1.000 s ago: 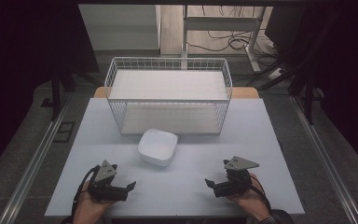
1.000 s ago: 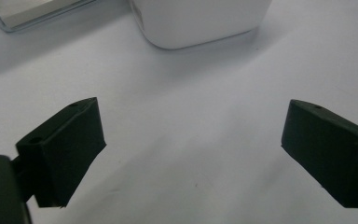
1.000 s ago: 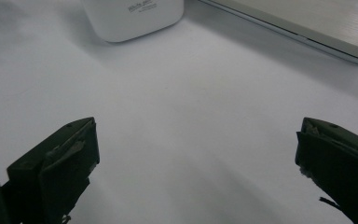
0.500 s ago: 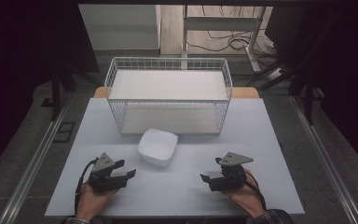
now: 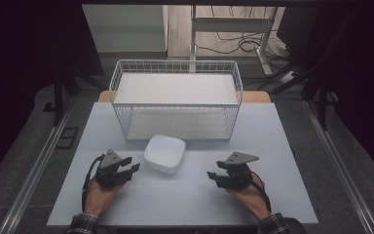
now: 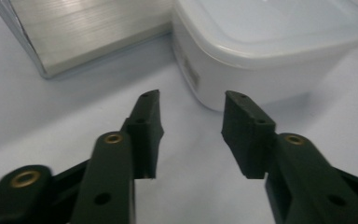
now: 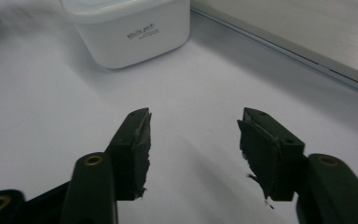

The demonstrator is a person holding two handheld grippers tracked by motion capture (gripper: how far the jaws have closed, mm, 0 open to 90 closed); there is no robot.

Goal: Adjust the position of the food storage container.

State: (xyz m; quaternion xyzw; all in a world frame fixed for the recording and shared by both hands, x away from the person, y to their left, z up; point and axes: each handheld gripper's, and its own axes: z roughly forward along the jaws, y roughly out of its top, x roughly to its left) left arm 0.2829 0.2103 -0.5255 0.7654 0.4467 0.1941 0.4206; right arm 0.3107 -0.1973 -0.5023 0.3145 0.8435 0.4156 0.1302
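Dark surroundings frame a pale table (image 5: pixel 185 200). On its near left, the left gripper (image 5: pixel 126 170) is held with jaws spread and empty, aimed at a white lidded container (image 5: pixel 165 154) just to its right. The right gripper (image 5: pixel 217 174), near right and farther from the container, also gapes empty. Beyond the container, at the far side, stands a white wire basket (image 5: pixel 175 100).

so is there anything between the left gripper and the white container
Nothing: in the left gripper view, bare table separates the open left gripper from the white container.
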